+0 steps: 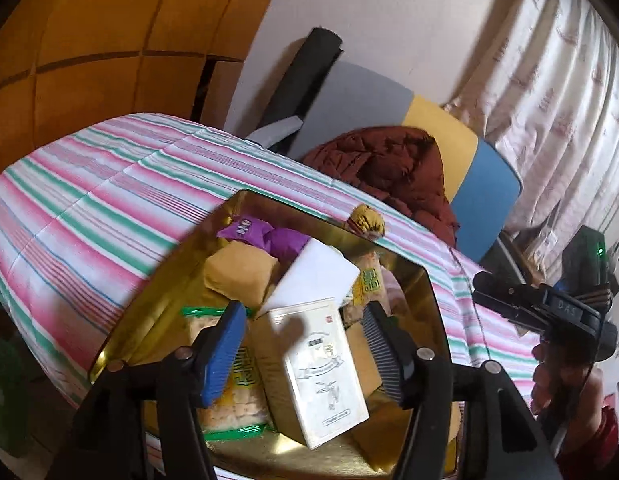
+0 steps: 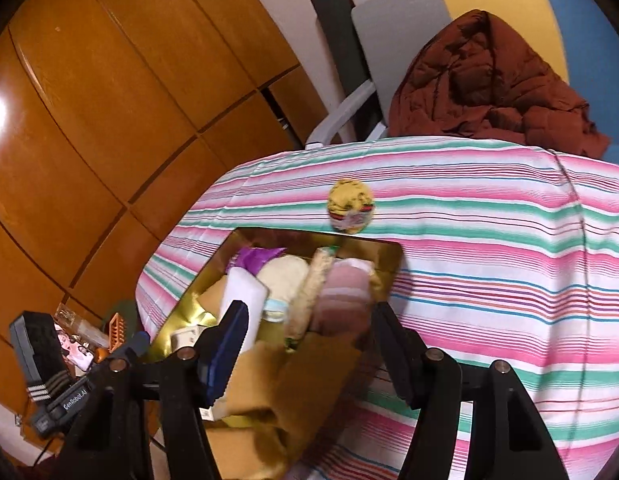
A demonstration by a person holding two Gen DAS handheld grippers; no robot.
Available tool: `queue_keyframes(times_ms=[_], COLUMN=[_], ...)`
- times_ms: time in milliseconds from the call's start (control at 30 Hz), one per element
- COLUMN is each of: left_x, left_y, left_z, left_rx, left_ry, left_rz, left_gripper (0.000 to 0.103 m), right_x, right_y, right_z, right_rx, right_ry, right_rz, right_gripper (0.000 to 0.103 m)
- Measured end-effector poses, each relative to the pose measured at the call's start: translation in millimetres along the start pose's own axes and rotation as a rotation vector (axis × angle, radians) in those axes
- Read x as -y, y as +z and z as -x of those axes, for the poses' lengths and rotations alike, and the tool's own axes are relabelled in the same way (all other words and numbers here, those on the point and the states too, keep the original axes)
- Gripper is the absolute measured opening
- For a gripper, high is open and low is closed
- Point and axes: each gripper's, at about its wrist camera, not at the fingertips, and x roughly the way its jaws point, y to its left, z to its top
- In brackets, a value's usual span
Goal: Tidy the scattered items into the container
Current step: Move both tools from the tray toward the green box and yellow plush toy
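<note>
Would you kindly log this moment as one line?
left gripper: open above gold tin | right gripper: open, empty | tin: full of snacks | yellow ball: on striped cloth, outside

wall: wood panels (image 2: 109, 120) | chair (image 1: 449, 136): grey-yellow-blue | curtain (image 1: 557, 80): pale | tablecloth (image 2: 489, 240): striped

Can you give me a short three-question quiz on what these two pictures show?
1. True or false: the shiny gold rectangular tin is empty.
2. Which item lies outside the tin on the striped pink, green and white cloth?
3. Is the left gripper A) open or B) clamped on the white printed carton?

Key:
1. False; it holds snack packets and cartons.
2. The small round yellow wrapped bundle.
3. A.
</note>
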Motion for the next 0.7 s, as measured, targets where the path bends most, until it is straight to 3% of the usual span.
queue_keyframes(times_ms=[367, 700], left_x=[63.0, 111.6], left_y=[3.7, 8.0], left_z=[-27.9, -56.2], left_rx=[-0.081, -0.151], left_ry=[-0.081, -0.091], left_rz=[-0.116, -0.18], left_gripper=[0.062, 0.062], right_x=[61.7, 146.7], right_y=[-7.0, 3.2], right_z=[33.9, 77.6], right_rx=[0.017, 0.049], right_ry=[-0.112, -0.312], right_rz=[-0.064, -0.102], right_gripper=[0.066, 0.067])
